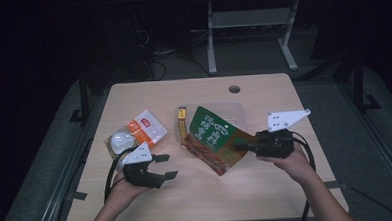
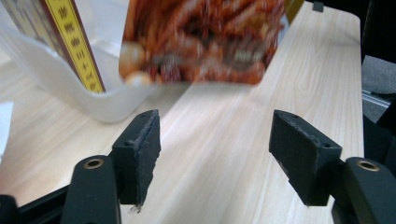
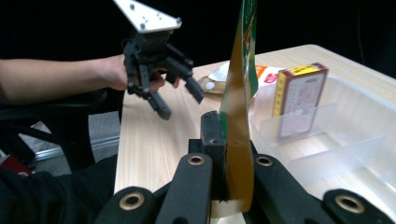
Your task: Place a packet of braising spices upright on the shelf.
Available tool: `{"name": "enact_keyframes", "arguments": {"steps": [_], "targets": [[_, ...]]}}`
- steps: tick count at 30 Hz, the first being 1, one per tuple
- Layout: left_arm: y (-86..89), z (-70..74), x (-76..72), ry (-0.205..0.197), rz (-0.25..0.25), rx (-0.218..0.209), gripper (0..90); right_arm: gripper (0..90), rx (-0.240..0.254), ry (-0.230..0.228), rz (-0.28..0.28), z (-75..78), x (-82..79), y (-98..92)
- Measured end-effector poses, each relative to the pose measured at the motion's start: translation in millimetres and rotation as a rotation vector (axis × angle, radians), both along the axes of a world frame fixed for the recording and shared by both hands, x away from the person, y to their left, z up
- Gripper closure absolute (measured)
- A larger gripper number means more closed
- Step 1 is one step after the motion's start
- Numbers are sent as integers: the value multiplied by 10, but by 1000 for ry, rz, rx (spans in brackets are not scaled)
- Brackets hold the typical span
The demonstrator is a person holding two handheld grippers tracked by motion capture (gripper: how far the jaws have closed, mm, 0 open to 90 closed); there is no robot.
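Right gripper view: right gripper clamps green snack bag; left gripper empty-jawed.

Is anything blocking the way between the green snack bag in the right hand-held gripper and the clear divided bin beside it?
Nothing visible does. The right hand-held gripper pinches the green snack bag at its edge, right next to the clear bin. A yellow-red box stands in the far compartment; the nearer compartments look free. The left hand-held gripper is off to the side, open.

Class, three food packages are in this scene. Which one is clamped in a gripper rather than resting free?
The green snack bag, pinched at its edge by the right gripper. The yellow-edged box stands in the clear bin, and the orange-and-white packet lies on the table.
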State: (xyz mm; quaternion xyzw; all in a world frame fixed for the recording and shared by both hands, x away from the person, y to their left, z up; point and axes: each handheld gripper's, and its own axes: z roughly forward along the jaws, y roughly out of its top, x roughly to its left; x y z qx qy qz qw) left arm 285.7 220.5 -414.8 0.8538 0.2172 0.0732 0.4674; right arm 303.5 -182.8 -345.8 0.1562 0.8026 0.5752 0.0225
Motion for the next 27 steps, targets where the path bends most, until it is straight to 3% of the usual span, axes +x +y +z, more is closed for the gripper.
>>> {"name": "enact_keyframes", "arguments": {"steps": [9,13,27], "targets": [[25,-16,11,14,24,-21,306,900,-3,-19,-65,163,-4,-168],[20,-49,29,14,30,-11,279,900,21,-27,-132,271,27,-279],[-71,-155,61,45,10,22,214,900,-11,-49,-267,528,305,-286]]}}
